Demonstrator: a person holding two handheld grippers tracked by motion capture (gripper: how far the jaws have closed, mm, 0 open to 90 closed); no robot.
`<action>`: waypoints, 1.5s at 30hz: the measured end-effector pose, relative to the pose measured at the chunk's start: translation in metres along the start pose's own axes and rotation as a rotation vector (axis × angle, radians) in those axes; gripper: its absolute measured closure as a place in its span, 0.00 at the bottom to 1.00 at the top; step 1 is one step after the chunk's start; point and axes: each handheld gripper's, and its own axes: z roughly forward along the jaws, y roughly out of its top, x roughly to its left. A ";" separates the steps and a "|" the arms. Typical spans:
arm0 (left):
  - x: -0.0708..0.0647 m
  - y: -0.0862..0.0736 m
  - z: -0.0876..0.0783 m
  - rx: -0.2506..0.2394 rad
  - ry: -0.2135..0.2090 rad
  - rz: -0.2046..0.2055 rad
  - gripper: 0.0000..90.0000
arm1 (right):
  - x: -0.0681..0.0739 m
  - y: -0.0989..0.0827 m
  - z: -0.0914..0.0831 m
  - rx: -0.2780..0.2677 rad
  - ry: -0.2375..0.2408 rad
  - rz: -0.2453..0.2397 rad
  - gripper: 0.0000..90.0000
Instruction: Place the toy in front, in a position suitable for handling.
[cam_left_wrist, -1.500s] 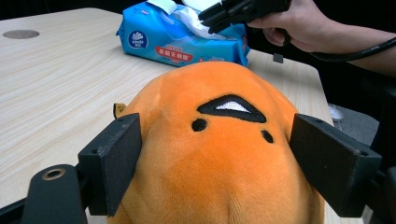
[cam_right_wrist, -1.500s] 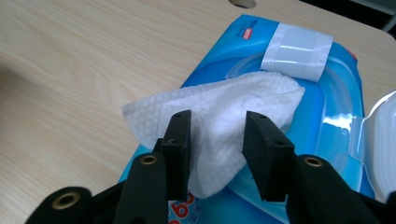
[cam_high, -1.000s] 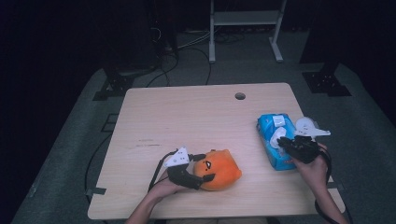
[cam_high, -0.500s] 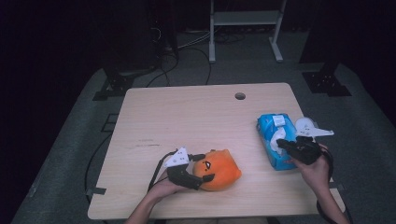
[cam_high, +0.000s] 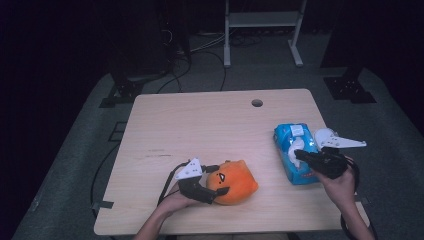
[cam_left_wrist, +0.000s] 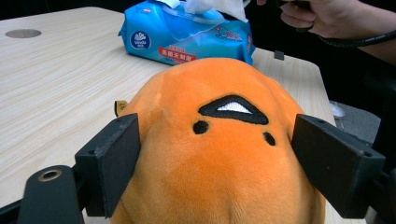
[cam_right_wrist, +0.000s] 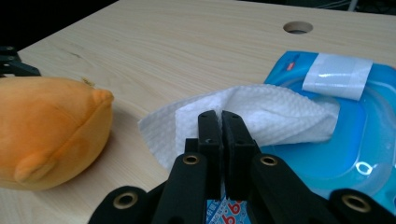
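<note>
While the pale wooden table (cam_high: 200, 125) spreads wide in the high view, my orange plush toy (cam_high: 234, 181) sits near its front edge, left of centre, and the blue wipes pack (cam_high: 290, 150) lies at the right. My left gripper (cam_high: 206, 190) clamps the plush: its own view shows both pads (cam_left_wrist: 112, 163) pressed into the sides, with the stitched face between. My right gripper (cam_right_wrist: 222, 126) has jaws squeezed together on a white wipe (cam_right_wrist: 261, 112), which is drawn from the pack's opening; that view shows the peeled flap (cam_right_wrist: 337, 69) too.
</note>
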 end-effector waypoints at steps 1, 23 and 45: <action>0.000 0.000 0.000 -0.001 0.000 0.000 0.18 | 0.002 0.001 -0.001 -0.005 0.007 0.000 0.96; 0.001 0.000 0.000 -0.002 -0.001 0.000 0.18 | 0.040 0.030 -0.018 -0.129 0.168 -0.027 0.96; 0.002 -0.001 -0.001 0.008 -0.002 0.007 0.16 | 0.165 0.041 -0.006 -0.005 0.611 -0.249 0.96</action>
